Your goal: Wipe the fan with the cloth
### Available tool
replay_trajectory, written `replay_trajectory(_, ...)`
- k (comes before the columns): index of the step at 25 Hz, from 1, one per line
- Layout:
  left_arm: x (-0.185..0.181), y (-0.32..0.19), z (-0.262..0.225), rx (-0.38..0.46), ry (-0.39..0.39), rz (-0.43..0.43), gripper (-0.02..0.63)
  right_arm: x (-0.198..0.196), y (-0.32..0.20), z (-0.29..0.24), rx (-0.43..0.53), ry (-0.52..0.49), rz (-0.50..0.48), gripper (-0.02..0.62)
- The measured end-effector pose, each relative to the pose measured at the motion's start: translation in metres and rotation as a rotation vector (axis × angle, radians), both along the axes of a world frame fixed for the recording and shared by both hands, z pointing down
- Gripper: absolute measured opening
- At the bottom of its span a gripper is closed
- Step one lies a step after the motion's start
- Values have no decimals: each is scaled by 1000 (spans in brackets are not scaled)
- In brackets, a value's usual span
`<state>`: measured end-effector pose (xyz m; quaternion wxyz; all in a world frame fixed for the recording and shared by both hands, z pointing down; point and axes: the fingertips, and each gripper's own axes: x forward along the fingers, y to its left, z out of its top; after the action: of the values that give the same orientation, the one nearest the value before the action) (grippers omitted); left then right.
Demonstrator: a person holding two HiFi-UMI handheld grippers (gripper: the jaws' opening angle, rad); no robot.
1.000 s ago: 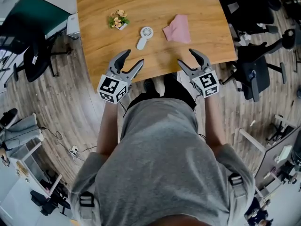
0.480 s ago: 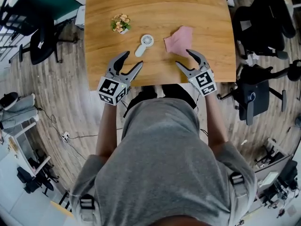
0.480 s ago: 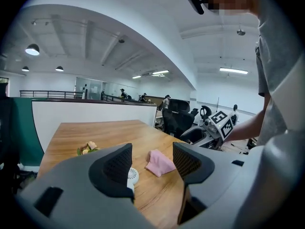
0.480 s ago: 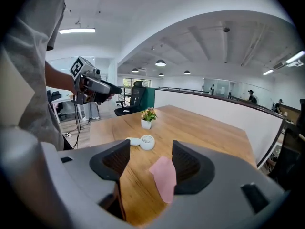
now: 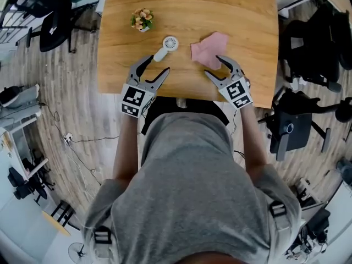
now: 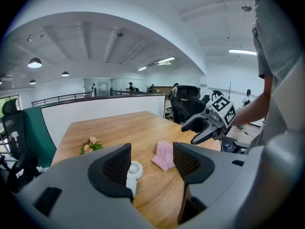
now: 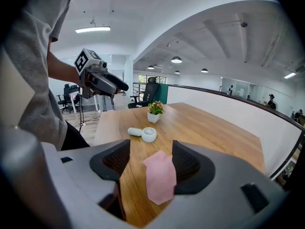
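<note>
- Nearest, your grey shirt (image 5: 192,191) fills the lower head view and hides part of the bench's near edge.
- Your left gripper (image 5: 158,64) hangs over the front of the bench (image 5: 187,4), jaws spread, nothing between them.
- Your right gripper (image 5: 212,65) mirrors it, jaws also spread and gripping nothing. They frame the near end of the pink cloth (image 5: 209,47).
- I cannot tell whether the right gripper's tips touch the cloth or the wood.
- The cloth lies flat and loosely folded, right of centre.
- The fan (image 5: 170,43), small, white and hand-held, lies just left of the cloth, its handle pointing at your left gripper.
- In the left gripper view, one jaw hides part of that handle.
- Beyond the fan, a small potted plant (image 5: 142,20) stands apart to the left.
- The bench's far end is cut off at the top of the head view, and office chairs (image 5: 308,43) blur at the sides.
- Risk: closing on only the cloth's thin edge could let it slip free as you lift.
- Risk: the fan looks light. Wiping it unsteadied, or bumping it with the left gripper, could skid it towards the plant.
</note>
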<state>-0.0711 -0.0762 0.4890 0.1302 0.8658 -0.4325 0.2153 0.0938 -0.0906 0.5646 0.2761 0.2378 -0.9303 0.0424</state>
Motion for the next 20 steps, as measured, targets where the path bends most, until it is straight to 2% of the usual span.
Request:
replay_trajectory(8,-7,-3,7,-18,35,-52,278,2,-8,3,-38,-28,12,287)
replay_trajectory(14,-15,-15,25,-51,59,-44,278,-2,-14,13,-58,-6,43,287)
replay_trajectory(17,-15,-23,33,-74,106,-46,279,-4,-13,20,-77,0,52,287)
replay_trajectory(20,-17,-31,44,-88,116,-40,279,-8,-15,30,-97,11,56,287)
